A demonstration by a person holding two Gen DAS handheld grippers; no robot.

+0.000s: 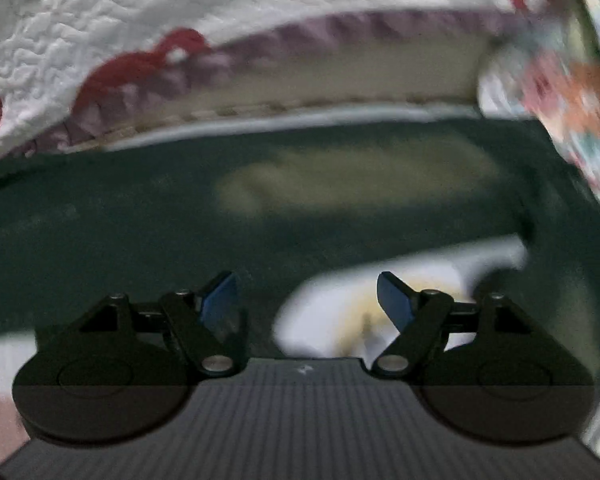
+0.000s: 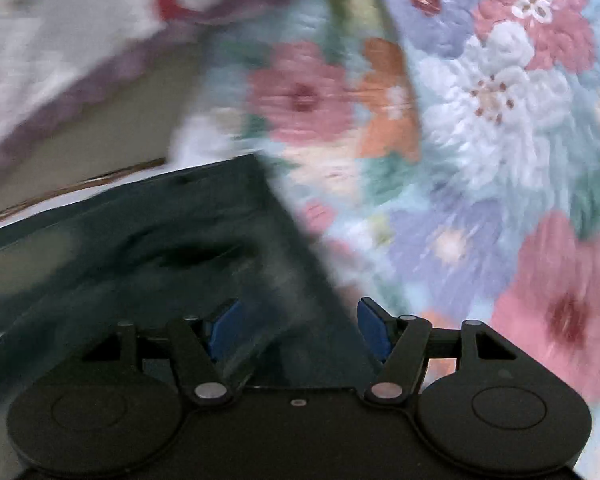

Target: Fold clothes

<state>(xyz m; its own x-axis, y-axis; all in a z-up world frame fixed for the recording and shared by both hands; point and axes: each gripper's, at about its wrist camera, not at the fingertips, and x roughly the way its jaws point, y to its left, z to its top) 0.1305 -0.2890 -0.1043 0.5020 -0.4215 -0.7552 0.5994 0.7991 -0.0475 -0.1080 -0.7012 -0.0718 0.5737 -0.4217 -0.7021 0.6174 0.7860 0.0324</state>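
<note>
Both wrist views are smeared with motion blur, so fine detail is poor.

Left gripper [image 1: 306, 300]: I see its two blue pads [image 1: 220, 300] standing well apart with nothing between them. Under and ahead of it lies a dark green garment [image 1: 140, 220], spread flat, with a pale blurred print [image 1: 356, 176] near its middle. A white patch [image 1: 380, 292] shows below the garment's lower edge, right behind the gap between the pads; I cannot tell what it is. Beyond the garment's far edge runs a beige band [image 1: 360, 76], then a white quilt [image 1: 100, 20] with red loops and a purple border. A floral cover [image 1: 568, 92] hangs in at the right.

Right gripper [image 2: 296, 332]: I see its pads apart as well. A corner of the garment [image 2: 180, 248] lies under the gap, but the pads do not press on it, so I log nothing held. The garment's straight edge runs diagonally up to a corner near the picture's centre. To the right of it the floral cover [image 2: 480, 120] fills the view, touching that edge. The white quilt [image 2: 60, 40] sits top left.
</note>
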